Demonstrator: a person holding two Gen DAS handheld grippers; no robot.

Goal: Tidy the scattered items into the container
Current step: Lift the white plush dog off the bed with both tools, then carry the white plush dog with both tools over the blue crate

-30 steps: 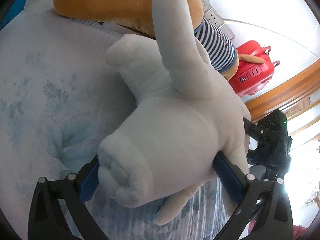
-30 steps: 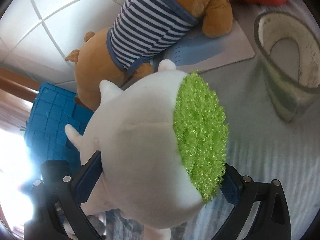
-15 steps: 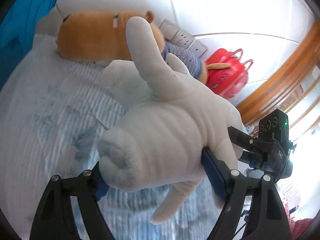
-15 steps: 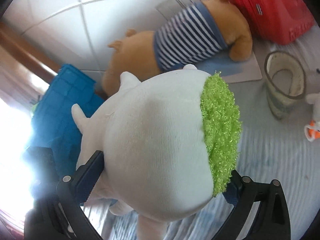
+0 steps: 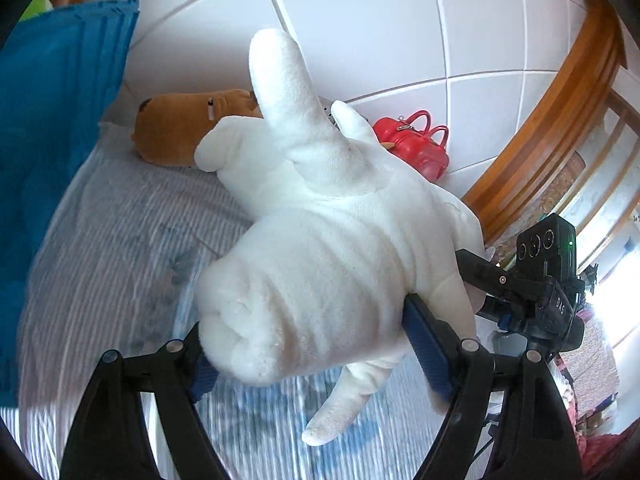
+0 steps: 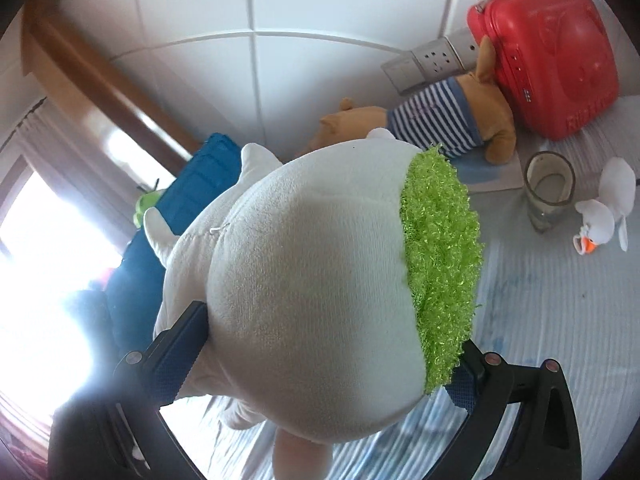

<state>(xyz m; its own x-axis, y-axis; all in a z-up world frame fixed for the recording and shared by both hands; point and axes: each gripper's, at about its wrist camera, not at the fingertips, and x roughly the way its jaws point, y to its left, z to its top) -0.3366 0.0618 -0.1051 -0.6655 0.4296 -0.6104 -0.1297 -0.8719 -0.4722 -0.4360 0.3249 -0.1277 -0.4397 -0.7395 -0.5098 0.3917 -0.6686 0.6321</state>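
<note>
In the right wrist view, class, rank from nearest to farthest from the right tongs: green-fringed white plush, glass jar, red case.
1. Green-fringed white plush: gripped in the right tongs.
2. Glass jar: on the bedsheet, upper right.
3. Red case: against the tiled wall, far upper right.

brown plush (image 5: 180, 136) partly hidden behind white plush (image 5: 328, 248), window (image 6: 36, 248) glare-blown

White plush toy (image 5: 328, 240); white plush with lime-green fuzzy patch (image 6: 320, 300). Red case (image 6: 548, 52), blue-white striped shirt on tan bear (image 6: 436, 124). Blue-grey striped bedsheet (image 5: 120, 240).

Both gripped plush toys (image 5: 328, 248) (image 6: 304, 300) now higher above the bed (image 6: 560, 320).
</note>
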